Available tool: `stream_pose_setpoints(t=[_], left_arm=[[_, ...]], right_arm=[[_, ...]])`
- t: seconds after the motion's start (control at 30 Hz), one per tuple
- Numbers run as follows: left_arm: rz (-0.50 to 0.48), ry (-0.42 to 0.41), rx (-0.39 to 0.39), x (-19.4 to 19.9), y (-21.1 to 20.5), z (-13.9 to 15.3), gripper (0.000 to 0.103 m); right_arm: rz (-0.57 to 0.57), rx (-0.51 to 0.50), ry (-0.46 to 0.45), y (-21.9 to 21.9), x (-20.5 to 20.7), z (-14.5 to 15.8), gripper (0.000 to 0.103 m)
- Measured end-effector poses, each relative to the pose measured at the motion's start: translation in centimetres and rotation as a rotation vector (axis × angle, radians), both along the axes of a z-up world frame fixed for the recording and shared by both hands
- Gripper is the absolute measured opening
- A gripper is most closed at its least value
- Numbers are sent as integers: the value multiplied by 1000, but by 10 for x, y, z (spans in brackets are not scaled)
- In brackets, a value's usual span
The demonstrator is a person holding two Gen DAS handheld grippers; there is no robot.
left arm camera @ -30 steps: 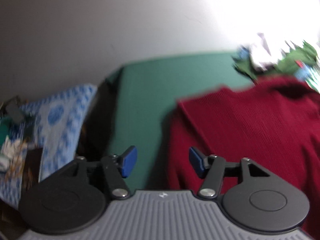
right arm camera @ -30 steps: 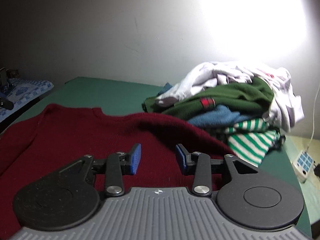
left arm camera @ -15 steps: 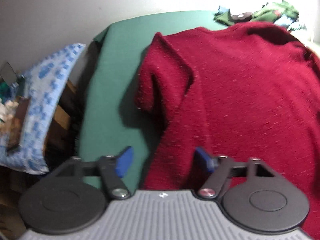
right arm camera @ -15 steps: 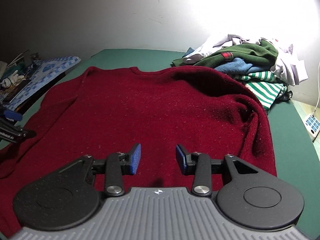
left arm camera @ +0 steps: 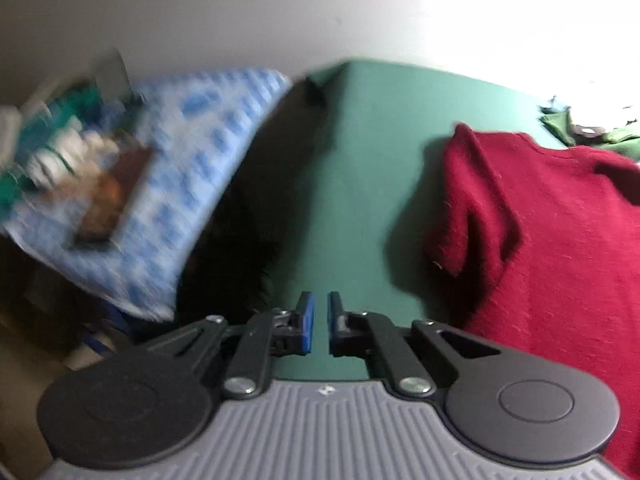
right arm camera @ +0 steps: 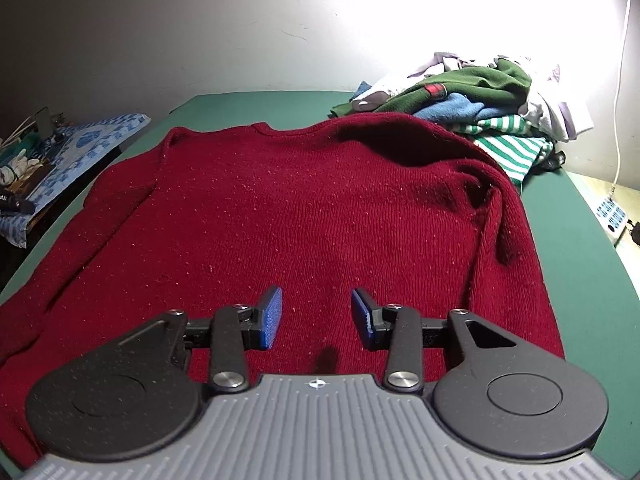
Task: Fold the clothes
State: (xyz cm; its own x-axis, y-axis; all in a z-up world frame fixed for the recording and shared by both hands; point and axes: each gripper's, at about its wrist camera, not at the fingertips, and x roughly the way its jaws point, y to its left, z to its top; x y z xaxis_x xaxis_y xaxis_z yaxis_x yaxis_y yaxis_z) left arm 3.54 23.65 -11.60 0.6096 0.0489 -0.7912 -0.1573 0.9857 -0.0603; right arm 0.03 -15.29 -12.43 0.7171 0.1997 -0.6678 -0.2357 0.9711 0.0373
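Searched both views for legible text: none found. Faint white lettering on black object (right arm camera: 12, 202) at left edge, unreadable.

Left gripper (left arm camera: 317, 326): black linkage arms, silver pivot screws, two round black discs, ribbed grey housing with a small crosshair mark, blue pads (left arm camera: 306, 322). Right gripper (right arm camera: 316, 322): identical build; blue pads (right arm camera: 270, 322) were finely ribbed, black parts lightly speckled.
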Motion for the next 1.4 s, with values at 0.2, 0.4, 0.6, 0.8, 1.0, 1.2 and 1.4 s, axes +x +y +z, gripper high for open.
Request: stream_pose_setpoints(t=[0.2,0.4,0.6,0.8,1.0,1.2,1.4], left_arm=[[-235,-35,-6,-13,-47,-8,55],[-322,13,-59,-5,-58,-20,22],[-224,-77,13,-17,-31,6,7],[-70,-45,88,-4,5,-3,7],[-45,27,199,0,1,-24,7],[-86,-39,143,-18,-3,6,49],[-124,-203,208,-47,-32,69,61]], right_arm=[[10,-3,3,15,-6,-1,41],[23,-18,-9,34,-13,0,41],[1,-23,-21,41,-18,2,41],[-25,-13,-14,43,-19,0,41],[-24,-42,-10,47,-24,-3,41],[-107,-108,-28,6,-38,7,42],[-167,-259,2,-53,-61,13,57]])
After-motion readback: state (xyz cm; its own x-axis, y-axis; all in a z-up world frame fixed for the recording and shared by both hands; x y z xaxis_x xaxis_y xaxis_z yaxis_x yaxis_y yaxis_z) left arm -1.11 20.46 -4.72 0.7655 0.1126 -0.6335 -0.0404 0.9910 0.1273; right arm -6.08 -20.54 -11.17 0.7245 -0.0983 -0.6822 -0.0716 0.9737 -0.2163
